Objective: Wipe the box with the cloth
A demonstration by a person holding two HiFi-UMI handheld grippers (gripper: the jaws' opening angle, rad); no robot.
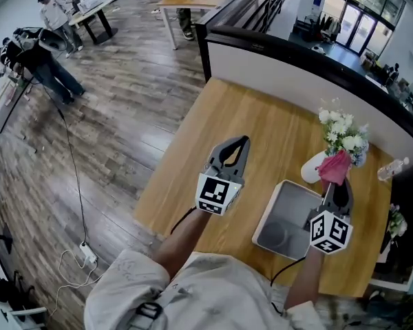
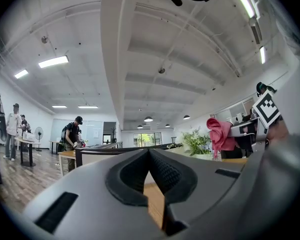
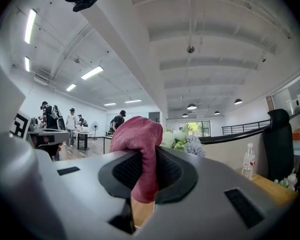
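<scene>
While your right hand-held gripper (image 1: 336,188) is clenched on the cloth (image 3: 139,136), no wiping contact shows. The cloth stands bunched above the jaws and, as far as the head view allows, is raised clear of the box (image 1: 289,208).

Finding: the task reads as barely started. The cloth is picked up, and every face of the box is left to wipe.

Your left hand-held gripper (image 2: 149,156) is clenched on nothing, its jaws meeting at the tips. You hold it over the bare worktop (image 1: 255,122), left of the box and apart from it.

The box lies on the worktop below your right hand-held gripper, just beside a white vase (image 1: 315,167) of flowers. It is grey, shallow and open-topped, with rounded corners. No dirt can be made out on it. The cloth is dark pink, soft and folded over itself.
</scene>
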